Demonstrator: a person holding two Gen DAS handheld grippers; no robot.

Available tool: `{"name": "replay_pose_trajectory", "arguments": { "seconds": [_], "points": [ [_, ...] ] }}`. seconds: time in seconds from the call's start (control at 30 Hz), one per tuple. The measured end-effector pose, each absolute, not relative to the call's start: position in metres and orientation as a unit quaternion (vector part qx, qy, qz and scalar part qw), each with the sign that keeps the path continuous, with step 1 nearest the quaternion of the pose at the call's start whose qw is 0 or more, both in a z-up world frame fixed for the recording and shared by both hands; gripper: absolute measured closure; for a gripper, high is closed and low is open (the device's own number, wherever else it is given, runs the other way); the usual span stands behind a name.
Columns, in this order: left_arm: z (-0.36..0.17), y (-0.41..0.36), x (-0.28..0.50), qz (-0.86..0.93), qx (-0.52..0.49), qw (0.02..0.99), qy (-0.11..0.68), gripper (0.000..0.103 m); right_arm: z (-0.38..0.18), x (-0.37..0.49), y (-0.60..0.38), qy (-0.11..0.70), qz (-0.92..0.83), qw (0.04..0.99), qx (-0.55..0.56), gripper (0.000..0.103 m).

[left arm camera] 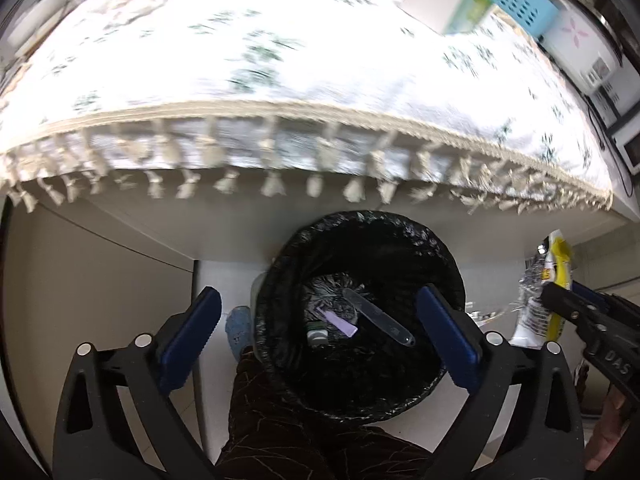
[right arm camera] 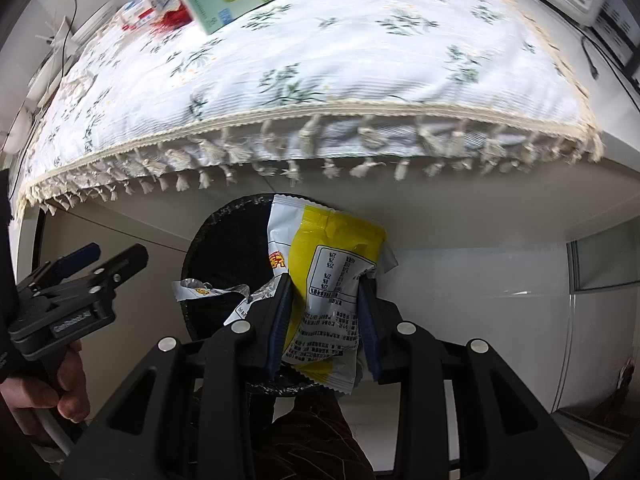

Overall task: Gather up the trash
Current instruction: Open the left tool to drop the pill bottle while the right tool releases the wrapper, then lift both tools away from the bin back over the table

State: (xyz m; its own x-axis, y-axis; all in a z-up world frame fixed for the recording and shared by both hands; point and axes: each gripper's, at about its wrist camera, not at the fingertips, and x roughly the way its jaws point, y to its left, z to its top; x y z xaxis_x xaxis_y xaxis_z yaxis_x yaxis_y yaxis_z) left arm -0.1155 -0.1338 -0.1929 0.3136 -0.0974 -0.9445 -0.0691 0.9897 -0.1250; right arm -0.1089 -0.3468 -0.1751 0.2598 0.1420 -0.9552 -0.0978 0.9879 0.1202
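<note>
Crinkled yellow-and-white printed snack wrapper clamped in right gripper over round bin lined with black plastic bag.

Wrapper is pinched between the blue pads, upper end sticking out past the fingertips, torn silver flap hanging to its left above the bin rim. Left gripper is held wide open with nothing between its jaws, directly above the bin mouth. Bin contents are seen only from the left wrist: lilac strip, clear plastic stick. Left hand is shown only by the right wrist. Bin stands below the edge of the fringed floral tablecloth.
</note>
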Motion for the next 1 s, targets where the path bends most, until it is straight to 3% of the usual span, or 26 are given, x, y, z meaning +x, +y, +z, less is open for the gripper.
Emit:
{"name": "replay_pose_trajectory", "arguments": {
  "seconds": [0.73, 1.0],
  "points": [
    [-0.176, -0.062, -0.138, 0.043, -0.092, 0.809, 0.579, 0.006, -0.206, -0.088, -0.27, 0.621, 0.107, 0.776, -0.025, 0.071],
    [-0.177, -0.057, -0.139, 0.047, -0.096, 0.808, 0.579, 0.006, -0.21, -0.087, -0.269, 0.619, 0.103, 0.779, -0.024, 0.061]
  ]
}}
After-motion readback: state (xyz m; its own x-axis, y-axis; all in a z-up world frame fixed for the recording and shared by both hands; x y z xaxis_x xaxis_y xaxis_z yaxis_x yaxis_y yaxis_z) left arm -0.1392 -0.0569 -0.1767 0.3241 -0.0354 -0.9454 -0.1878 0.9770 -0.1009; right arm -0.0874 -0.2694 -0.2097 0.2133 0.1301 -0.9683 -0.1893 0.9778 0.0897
